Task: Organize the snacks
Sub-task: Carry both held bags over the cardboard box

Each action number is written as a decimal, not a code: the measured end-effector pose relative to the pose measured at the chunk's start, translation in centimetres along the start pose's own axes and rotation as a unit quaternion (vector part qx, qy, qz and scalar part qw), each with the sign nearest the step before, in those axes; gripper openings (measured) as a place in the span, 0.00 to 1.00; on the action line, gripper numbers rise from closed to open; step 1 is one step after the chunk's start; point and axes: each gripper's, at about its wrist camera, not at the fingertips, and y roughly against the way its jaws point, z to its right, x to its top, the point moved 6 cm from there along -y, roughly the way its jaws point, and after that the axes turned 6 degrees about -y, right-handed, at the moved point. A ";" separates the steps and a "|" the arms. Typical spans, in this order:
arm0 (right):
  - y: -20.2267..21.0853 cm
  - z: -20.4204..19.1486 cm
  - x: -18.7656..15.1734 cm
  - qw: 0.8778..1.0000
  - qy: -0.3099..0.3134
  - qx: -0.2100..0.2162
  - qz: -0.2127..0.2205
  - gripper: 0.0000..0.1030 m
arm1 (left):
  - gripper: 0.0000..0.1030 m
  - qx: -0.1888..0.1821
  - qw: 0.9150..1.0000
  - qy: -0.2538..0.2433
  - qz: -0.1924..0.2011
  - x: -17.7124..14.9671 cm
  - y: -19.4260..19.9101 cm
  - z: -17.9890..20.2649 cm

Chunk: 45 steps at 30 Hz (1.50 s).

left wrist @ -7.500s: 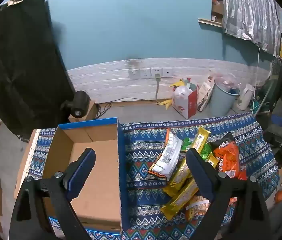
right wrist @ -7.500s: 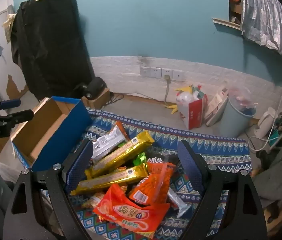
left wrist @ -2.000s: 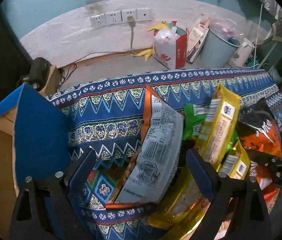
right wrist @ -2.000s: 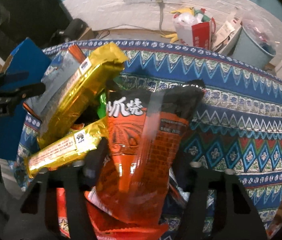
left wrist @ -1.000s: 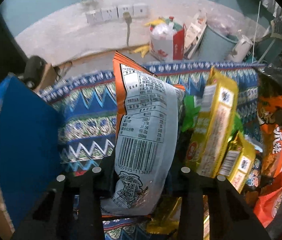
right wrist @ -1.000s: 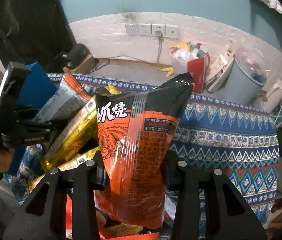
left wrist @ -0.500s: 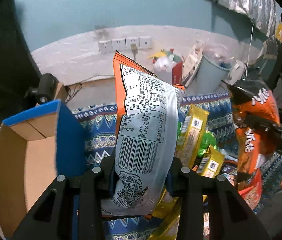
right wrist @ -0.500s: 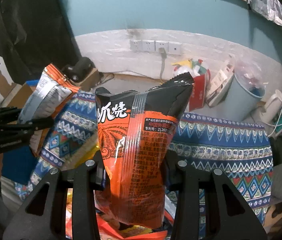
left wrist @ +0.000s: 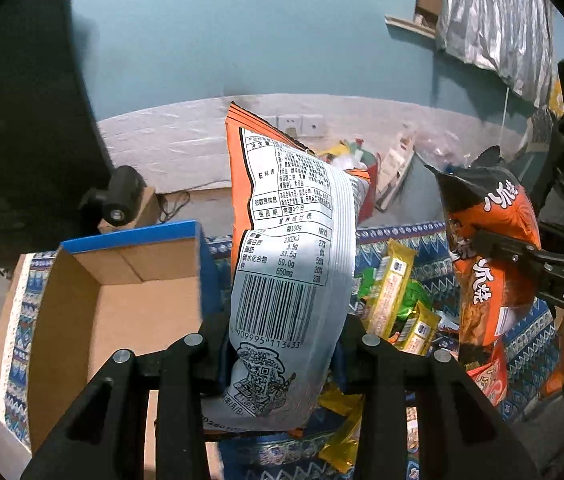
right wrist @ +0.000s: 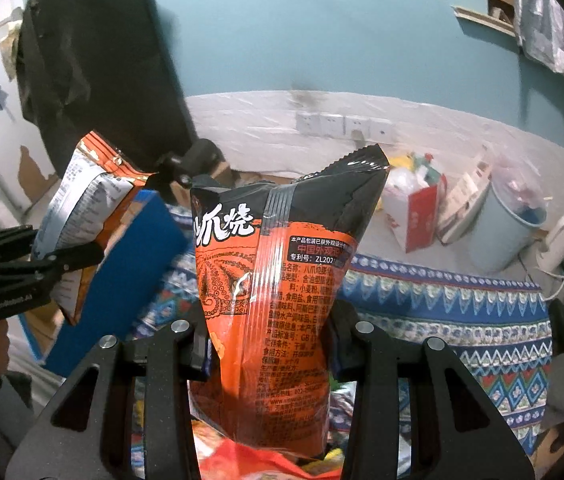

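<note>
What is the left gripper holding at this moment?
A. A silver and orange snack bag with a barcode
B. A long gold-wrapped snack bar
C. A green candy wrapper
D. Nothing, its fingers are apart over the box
A: in the left wrist view the left gripper is shut on the silver and orange snack bag, barcode facing the camera, beside the open cardboard box.

The box (left wrist: 114,320) sits on the cloth (right wrist: 461,320), left of the snack pile (left wrist: 397,304).
</note>
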 end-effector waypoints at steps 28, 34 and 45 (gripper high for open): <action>-3.6 -14.7 2.0 0.994 0.072 0.079 -0.014 0.38 | 0.37 0.066 0.992 0.102 0.027 -4.6 6.0 -11.3; -5.5 -18.0 1.9 0.992 0.079 0.096 -0.030 0.38 | 0.37 0.083 0.989 0.118 0.019 -6.0 6.4 -13.4; -7.9 -23.0 1.5 0.987 0.091 0.122 -0.056 0.38 | 0.38 0.102 0.984 0.146 -0.010 -8.6 5.5 -16.5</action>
